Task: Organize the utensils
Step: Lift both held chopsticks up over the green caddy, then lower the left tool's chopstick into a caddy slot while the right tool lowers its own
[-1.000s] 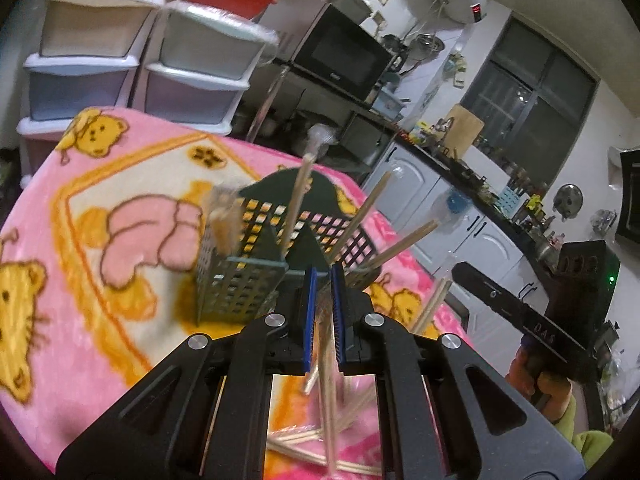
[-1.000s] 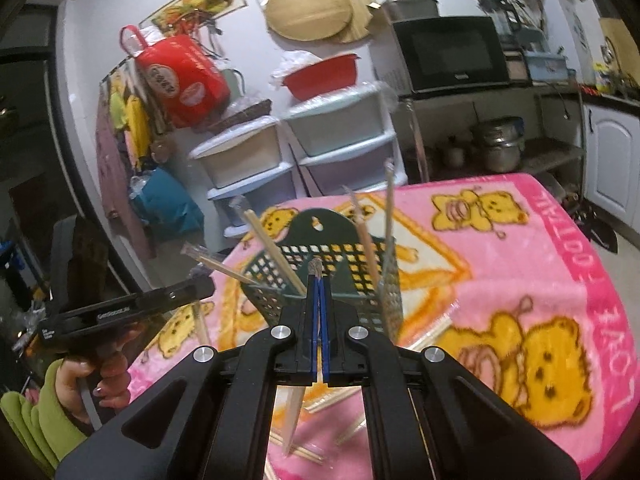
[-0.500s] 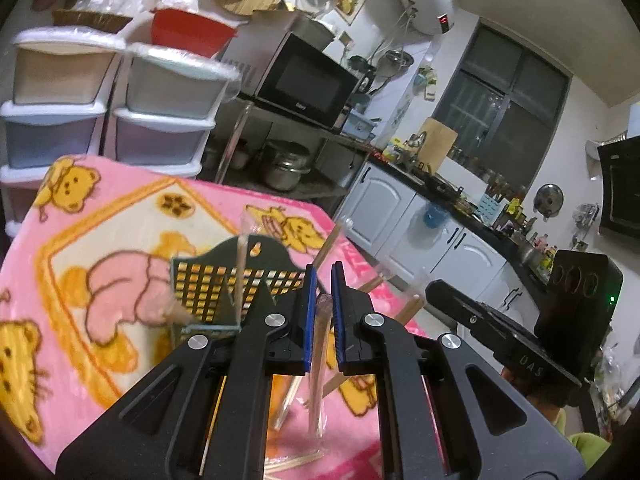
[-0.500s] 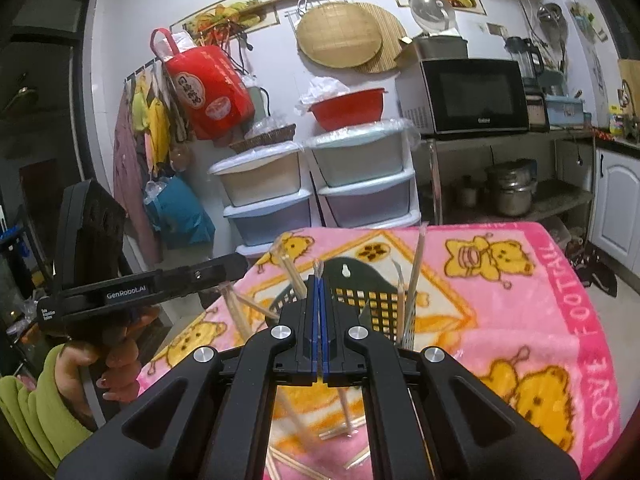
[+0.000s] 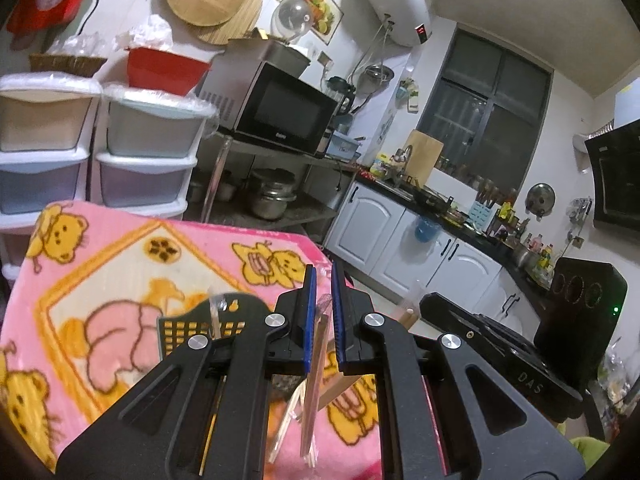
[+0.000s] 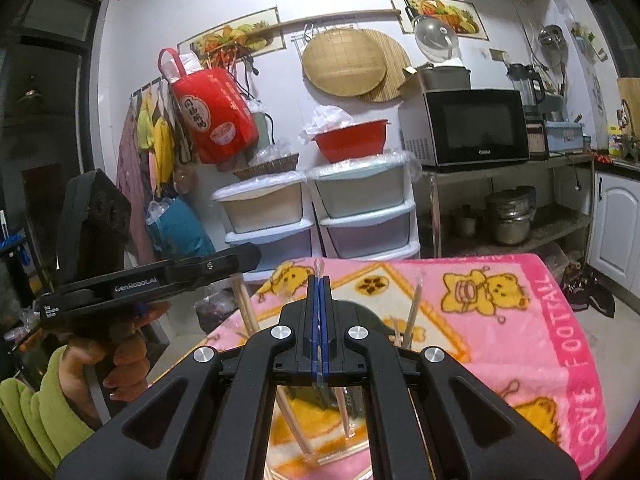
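My left gripper (image 5: 323, 314) is shut on a plastic-wrapped pair of chopsticks (image 5: 316, 380), which hangs down between the blue pads above the pink blanket. The dark green mesh utensil holder (image 5: 200, 322) sits just left of and below the fingers, with a wrapped chopstick standing in it. My right gripper (image 6: 319, 320) is shut on a thin clear-wrapped chopstick (image 6: 319, 270) whose tip pokes up above the pads. The holder is mostly hidden under the right gripper; several chopsticks (image 6: 412, 312) stick up from it. The left gripper (image 6: 168, 280) also shows in the right wrist view.
The pink bear blanket (image 6: 500, 320) covers the table. More wrapped chopsticks (image 6: 296, 428) lie on it below the right gripper. Plastic drawer units (image 6: 360, 216), a microwave (image 6: 476, 128) on a metal shelf and white cabinets (image 5: 400, 232) stand beyond the table.
Both grippers have risen and tilted up with their chopsticks; the utensil holder has dropped low in both views and is now largely hidden behind the fingers.
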### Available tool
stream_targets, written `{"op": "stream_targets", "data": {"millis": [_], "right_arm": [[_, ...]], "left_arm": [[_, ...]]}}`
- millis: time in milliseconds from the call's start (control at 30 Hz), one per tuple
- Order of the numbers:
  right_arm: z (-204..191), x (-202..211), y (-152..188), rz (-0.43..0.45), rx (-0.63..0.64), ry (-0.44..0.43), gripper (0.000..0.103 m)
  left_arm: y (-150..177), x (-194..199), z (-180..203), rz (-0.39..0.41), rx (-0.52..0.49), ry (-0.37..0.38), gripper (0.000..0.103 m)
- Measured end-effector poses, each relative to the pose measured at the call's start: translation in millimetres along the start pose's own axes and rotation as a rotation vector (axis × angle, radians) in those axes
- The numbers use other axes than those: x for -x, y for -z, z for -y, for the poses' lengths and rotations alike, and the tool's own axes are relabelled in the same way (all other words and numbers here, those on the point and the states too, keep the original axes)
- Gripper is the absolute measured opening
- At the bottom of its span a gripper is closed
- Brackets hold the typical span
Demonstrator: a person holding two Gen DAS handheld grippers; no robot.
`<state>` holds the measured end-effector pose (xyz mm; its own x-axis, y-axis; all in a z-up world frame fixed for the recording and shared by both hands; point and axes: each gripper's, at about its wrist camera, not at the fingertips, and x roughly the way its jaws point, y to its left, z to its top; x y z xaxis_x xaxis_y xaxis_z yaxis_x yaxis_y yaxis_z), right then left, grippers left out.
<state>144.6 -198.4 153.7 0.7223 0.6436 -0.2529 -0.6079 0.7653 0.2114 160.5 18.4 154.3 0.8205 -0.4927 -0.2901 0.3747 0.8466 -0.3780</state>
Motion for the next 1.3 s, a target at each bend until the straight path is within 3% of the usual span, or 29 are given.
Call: {"op": "stream_targets", "data": {"millis": [367,733,1100,1300], "right_arm": [[-9.4,0.9,-27.2,0.074,0.019,-0.016,0.001],[-9.1,-7.8,-59.1,0.147,0.043,0.007,0.001],[14.7,-30.3,-61.4,0.140,0.014,0.053,0.001],[26.3,-48.7,-48.8,0.100,-0.003,0.064,0.001]], "left_arm": [[-25.9,-1.4,8.4,0.059,-0.031,-0.006,0.005],[-52.6,-7.5,11.6,0.144,-0.085,-0.098,0.005],[-57.6,-25.2,-2.2,0.184,-0.094,-0.196,0.005],[-47.7,-41.8,-8.2,0.165,-0.103,-0.230,0.005]]}}
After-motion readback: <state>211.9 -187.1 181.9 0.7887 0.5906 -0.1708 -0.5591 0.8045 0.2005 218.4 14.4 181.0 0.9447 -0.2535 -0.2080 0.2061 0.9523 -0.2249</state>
